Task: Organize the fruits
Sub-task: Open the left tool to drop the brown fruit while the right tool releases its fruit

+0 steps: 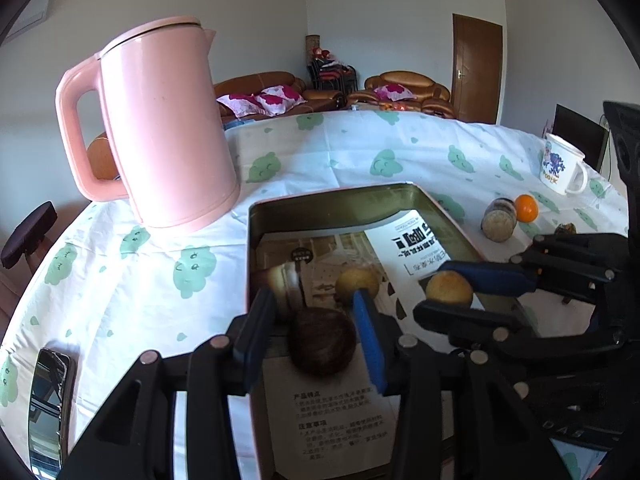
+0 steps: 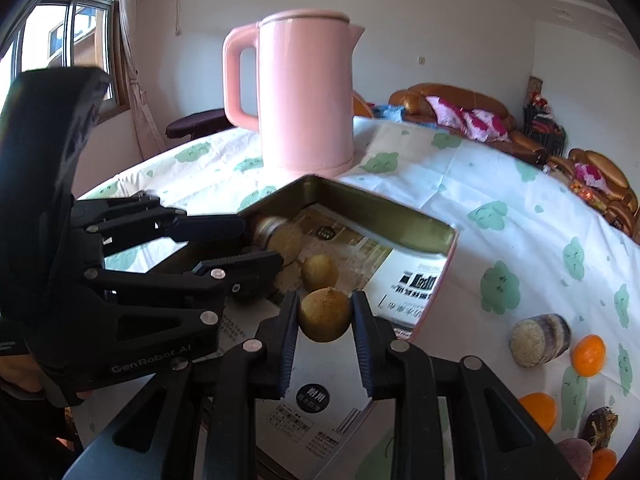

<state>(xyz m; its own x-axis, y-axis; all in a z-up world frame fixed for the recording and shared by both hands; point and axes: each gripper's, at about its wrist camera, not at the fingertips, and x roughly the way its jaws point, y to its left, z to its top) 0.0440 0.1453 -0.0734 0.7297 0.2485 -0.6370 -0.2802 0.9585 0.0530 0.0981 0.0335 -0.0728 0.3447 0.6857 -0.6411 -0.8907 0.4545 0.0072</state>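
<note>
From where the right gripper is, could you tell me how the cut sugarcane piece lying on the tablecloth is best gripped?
Grip the sugarcane piece across the middle of its striped sides, coming down from above. It lies on its side, pale cut end facing the camera, so the rounded flanks are free; the orange sits close on one side.

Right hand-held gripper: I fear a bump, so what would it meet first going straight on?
Probably the loose yellow-brown fruit in the tin, just beyond the small fruit the right hand-held gripper clamps; depth is unclear.
</note>
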